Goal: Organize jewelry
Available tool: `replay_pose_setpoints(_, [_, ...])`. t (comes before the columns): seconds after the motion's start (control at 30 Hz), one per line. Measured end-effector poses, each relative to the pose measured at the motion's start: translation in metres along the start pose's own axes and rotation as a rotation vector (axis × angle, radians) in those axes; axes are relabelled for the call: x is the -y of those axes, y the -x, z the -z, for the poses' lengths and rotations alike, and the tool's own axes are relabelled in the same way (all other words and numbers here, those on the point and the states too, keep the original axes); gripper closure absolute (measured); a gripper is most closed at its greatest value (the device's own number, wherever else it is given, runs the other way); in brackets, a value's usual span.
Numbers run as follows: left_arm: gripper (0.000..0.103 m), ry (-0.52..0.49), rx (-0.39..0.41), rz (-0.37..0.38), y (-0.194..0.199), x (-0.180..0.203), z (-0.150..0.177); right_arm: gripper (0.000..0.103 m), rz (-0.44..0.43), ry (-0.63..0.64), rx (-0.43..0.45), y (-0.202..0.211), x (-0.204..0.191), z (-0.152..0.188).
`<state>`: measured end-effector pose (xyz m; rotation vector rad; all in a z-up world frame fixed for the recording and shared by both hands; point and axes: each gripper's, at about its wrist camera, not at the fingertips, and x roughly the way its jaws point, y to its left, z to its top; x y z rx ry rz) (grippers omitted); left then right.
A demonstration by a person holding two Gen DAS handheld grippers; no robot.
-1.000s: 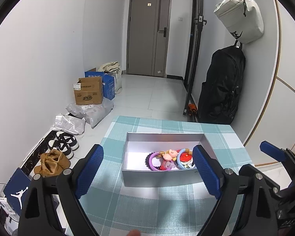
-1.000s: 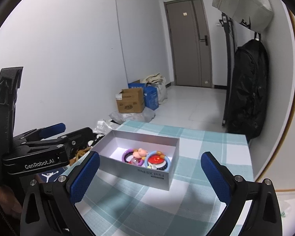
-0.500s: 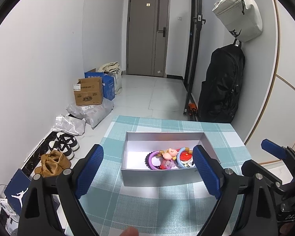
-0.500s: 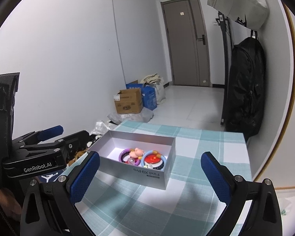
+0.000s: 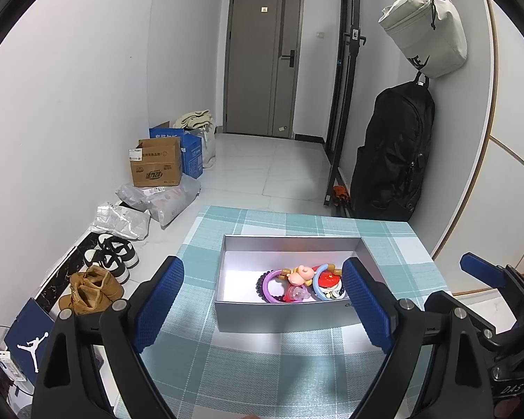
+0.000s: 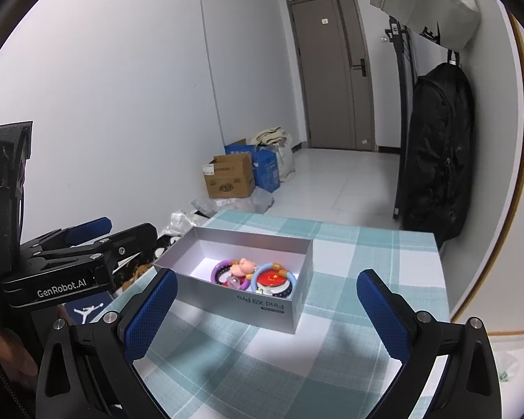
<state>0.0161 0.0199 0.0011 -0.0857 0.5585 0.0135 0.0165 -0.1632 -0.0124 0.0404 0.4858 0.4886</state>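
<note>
Tongs first: the left gripper (image 5: 262, 303) hangs over the near part of the checked tablecloth (image 5: 248, 366), its blue pads spread wide with nothing between them, exactly as they stood a second ago. The right gripper (image 6: 269, 314) is likewise gaping and empty, and its spread looks unchanged from the earlier view. Between the left pads, toward 12 o'clock, sits the silver box (image 5: 283, 319), open-topped, on the cloth. The jewelry lies inside it, bunched against the near wall at the box's 4 o'clock corner: a purple bangle (image 5: 269, 284), a pink pig charm (image 5: 302, 275) overlapping it, and a blue ring with a red centre (image 5: 326, 279) just beside that; none of these has shifted. In the right wrist view the box (image 6: 262, 305) sits slightly lower and nearer than a second ago, a small drift of the view only, and the left gripper (image 6: 87, 244) shows at 9 o'clock. Farther out, a cardboard carton (image 5: 155, 167) stands at 10 o'clock on the floor, a black backpack (image 5: 394, 153) hangs at 2 o'clock, and the door (image 5: 262, 59) closes the corridor at 12 o'clock.
</note>
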Motion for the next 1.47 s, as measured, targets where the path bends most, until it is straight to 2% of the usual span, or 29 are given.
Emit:
replay_pose_setpoints(1.27, [0.014,-0.01,-0.023,0.024,-0.0038,0.0023,0.0026,0.0,0.003,-0.005,-0.013,-0.0013,0.0019,0.0014])
replay_pose_setpoints(1.47, [0.014,-0.012,-0.002,0.053,-0.001,0.0016,0.0017,0.0,0.003,-0.005,-0.015,-0.0022,0.0021,0.0016])
